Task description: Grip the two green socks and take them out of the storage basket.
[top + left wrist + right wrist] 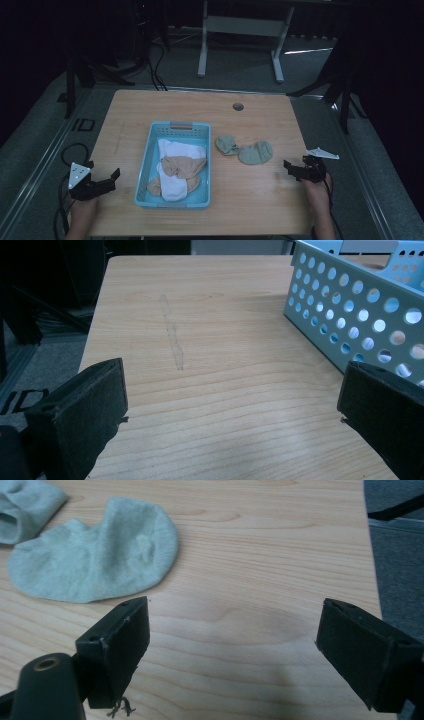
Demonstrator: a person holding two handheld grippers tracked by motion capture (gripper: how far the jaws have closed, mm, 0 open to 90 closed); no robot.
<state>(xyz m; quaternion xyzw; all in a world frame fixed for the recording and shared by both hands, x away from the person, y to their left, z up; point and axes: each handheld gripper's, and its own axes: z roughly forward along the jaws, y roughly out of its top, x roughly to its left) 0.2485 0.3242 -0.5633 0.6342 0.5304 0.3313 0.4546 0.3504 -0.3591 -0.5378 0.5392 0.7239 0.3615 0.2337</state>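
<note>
Both grippers, left (111, 178) and right (292, 168), rested wide-jawed and empty near the table's (260, 200) front corners, likely staged to sort socks (256, 152) beside the basket (145, 175).

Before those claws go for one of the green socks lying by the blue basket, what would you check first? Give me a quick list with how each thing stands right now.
1. Right claw open wide enough to take a sock: ok, jaws stand far apart.
2. Right claw empty: ok, bare wood between the jaws.
3. Nearer green sock free to lift: ok, it lies flat on the table, nothing on top.
4. Second green sock clear of the first: cannot tell, they lie close together.
5. Left claw out of the way: ok, open, empty, left of the blue basket.
6. Room in the basket: ok, the white and tan socks leave space.
</note>
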